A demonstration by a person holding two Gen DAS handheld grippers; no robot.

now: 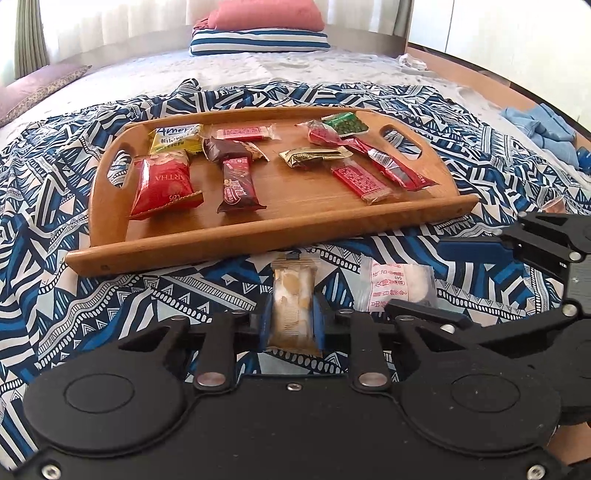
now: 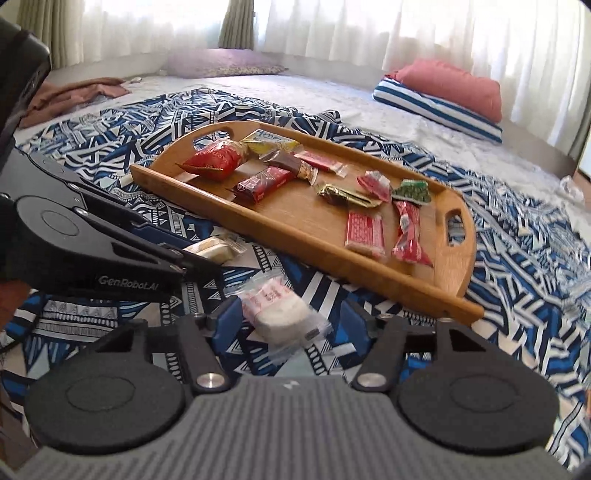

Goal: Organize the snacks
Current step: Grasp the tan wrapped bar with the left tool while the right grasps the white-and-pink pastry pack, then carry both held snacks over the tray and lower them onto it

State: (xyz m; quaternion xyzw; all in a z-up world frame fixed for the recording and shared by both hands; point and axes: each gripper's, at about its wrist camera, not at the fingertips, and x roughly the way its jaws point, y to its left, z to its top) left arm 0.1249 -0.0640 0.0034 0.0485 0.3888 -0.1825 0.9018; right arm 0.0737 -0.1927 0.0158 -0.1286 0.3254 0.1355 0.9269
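A wooden tray [image 1: 280, 225] [image 2: 373, 275] lies on the patterned blanket and holds several wrapped snacks, among them a red bag [image 1: 162, 184] and a dark bar [image 1: 238, 182]. My left gripper [image 1: 291, 317] is shut on a clear-wrapped beige pastry [image 1: 293, 306] just in front of the tray; the pastry also shows in the right wrist view [image 2: 214, 249]. My right gripper [image 2: 288, 317] is open around a white cake in a clear wrapper with red print [image 2: 277, 310] [image 1: 397, 288], which lies on the blanket between the fingers.
The blue and white blanket [image 1: 92, 295] covers a bed. Striped and pink pillows [image 1: 258, 33] lie at the far end. A purple cushion [image 1: 33, 88] lies far left, blue cloth [image 1: 543, 125] far right.
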